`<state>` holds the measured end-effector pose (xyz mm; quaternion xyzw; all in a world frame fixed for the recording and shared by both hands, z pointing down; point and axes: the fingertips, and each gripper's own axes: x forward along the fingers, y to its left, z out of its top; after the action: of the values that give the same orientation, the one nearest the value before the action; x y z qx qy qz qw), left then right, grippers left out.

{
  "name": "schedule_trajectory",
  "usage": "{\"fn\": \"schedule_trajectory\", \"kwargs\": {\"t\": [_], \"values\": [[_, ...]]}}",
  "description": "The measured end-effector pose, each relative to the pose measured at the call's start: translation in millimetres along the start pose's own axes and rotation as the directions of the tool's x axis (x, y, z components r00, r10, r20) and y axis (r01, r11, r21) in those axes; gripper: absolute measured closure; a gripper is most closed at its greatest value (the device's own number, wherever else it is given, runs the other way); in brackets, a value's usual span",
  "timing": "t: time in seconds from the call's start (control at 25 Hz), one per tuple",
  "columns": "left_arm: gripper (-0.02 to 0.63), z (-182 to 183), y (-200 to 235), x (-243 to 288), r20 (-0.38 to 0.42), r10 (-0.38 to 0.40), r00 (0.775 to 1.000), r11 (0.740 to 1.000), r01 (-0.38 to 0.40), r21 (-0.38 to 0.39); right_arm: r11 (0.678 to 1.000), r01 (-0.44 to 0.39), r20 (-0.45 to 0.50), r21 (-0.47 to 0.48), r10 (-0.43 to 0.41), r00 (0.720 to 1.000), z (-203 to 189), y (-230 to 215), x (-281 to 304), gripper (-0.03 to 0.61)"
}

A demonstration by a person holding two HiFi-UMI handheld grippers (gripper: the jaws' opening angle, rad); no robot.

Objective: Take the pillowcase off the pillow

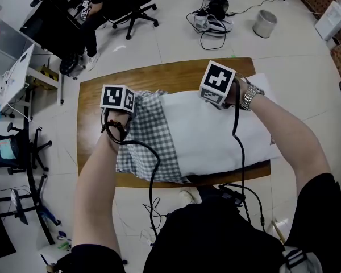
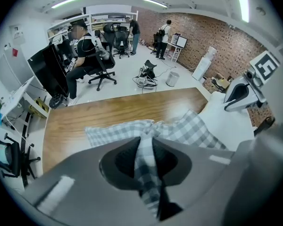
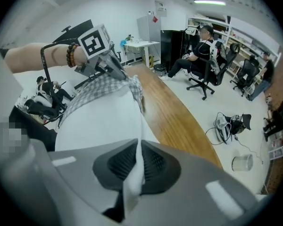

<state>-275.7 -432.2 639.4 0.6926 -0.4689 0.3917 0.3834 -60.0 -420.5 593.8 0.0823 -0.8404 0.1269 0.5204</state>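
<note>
A: Room around it?
B: Pale tiled floor (image 1: pixel 176 44) is open on all sides. There's an office chair (image 1: pixel 137 7) far left, and a cable heap (image 1: pixel 213 13) and round bin (image 1: pixel 265 23) far right. All are well apart from the bench.

A: Bench edges?
B: Wooden bench (image 1: pixel 94 95), glossy plank grain, rounded corners. A bare strip runs along the far edge, and a wider bare patch sits at the left end.

A: Where's the pillow?
B: White pillow (image 1: pixel 216 141), smooth and plump, lies lengthwise across the bench. Its right end reaches the bench's right edge and looks to run slightly over. Its near side sits close to the near edge.

A: Pillowcase?
B: Grey-and-white check pillowcase (image 1: pixel 150 141), thin weave, rumpled. It's bunched over the pillow's left end, and the rest of the pillow is bare. Its near hem reaches the bench's near edge.

A: Jaws?
B: Left gripper (image 2: pixel 144 159) has its jaws clamped on a pinched fold of the check fabric at the case's far left. Right gripper (image 3: pixel 134 166) has its jaws together on a thin ridge of white pillow fabric, on the far side, right of the case. The pads (image 2: pixel 123 162) are dark and ribbed.
</note>
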Motion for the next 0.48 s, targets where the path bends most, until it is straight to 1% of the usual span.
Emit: {"fn": "schedule_trajectory", "kwargs": {"t": [0.36, 0.48], "values": [[0.574, -3, 36, -9, 0.03, 0.051, 0.998, 0.996, -0.049, -0.068, 0.999, 0.043, 0.005, 0.03, -0.043, 0.999, -6, -16, -10, 0.566], [0.578, -12, 52, -13, 0.031, 0.076, 0.997, 0.993, -0.073, -0.092, 0.997, 0.053, 0.004, 0.049, -0.053, 0.999, -9, -20, -11, 0.566]]}}
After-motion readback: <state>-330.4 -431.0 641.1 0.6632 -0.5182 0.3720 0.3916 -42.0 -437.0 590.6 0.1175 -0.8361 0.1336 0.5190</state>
